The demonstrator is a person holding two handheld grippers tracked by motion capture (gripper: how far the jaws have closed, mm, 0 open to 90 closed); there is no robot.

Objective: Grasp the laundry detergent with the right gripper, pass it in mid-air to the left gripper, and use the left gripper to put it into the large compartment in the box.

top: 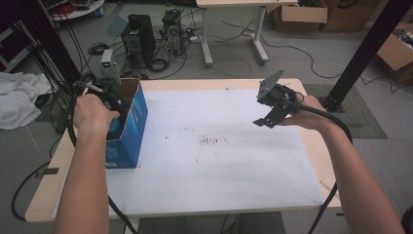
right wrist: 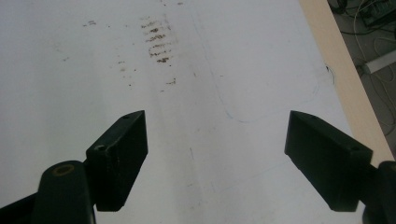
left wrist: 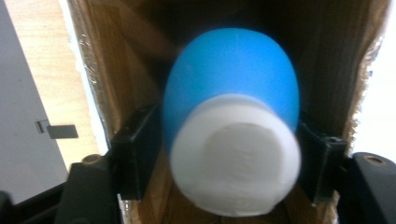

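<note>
One blue egg-shaped plastic bottle with a white cap (left wrist: 232,121) sits between my left gripper's (left wrist: 229,154) black jaws, down inside the blue cardboard box (top: 130,127).

I can't tell whether the pads press it or just flank it. Its long axis runs straight along the jaws, cap end facing my camera, rounded blue end pointing deeper into the box. My right gripper (right wrist: 216,156) hangs spread wide over the white table sheet (right wrist: 224,70), holding nothing.

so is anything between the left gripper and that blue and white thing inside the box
Nothing visible. The left gripper is down inside the blue cardboard box, one jaw on each side of the blue and white object. Nothing lies between jaws and object. The blur hides whether the pads press on it.
</note>
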